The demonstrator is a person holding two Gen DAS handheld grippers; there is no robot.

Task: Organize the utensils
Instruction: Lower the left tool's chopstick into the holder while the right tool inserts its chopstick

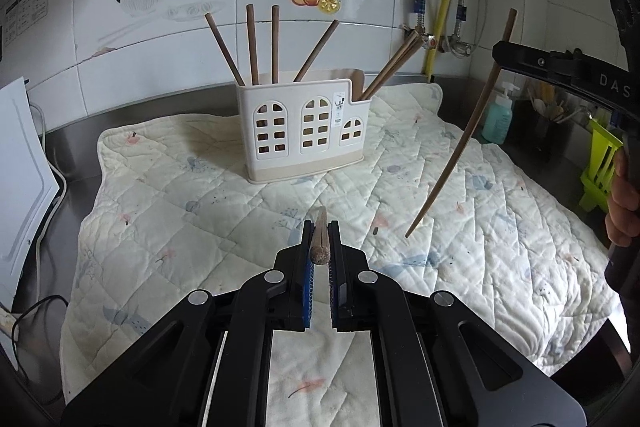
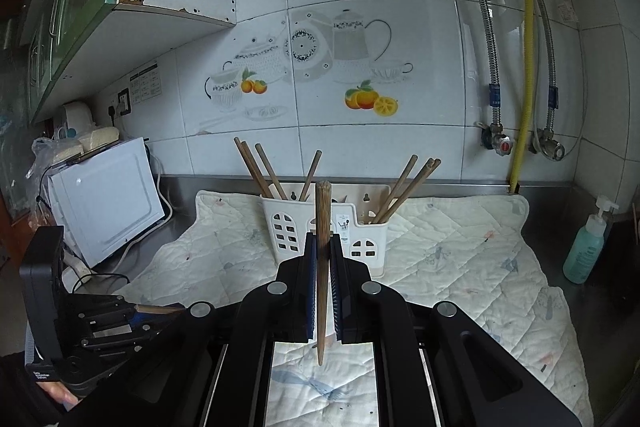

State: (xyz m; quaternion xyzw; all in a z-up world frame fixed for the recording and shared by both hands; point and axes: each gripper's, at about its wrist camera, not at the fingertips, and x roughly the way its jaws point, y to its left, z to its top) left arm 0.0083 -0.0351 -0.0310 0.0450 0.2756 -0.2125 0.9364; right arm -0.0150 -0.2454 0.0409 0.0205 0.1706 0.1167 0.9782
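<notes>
Quilted mat (image 1: 480, 227) on a steel counter, both tongs carrying a chopstick toward the holder (image 1: 304, 135).

Each chopstick is up off the mat: the left gripper (image 1: 319, 251) is pinched tight on one (image 1: 319, 247) pointing straight ahead at frame centre, blunt end toward the lens, and the right gripper (image 2: 322, 267) is clamped on one (image 2: 322, 267) standing near upright, tip down, at middle of its view. Holder sits upper centre, four sticks in its wide left bay, a bundle leaning out of the small right bay. Looks like the carry step: next, I'd judge, each stick needs tipping tip-down over an open bay, lowering past the rim, then releasing.
</notes>
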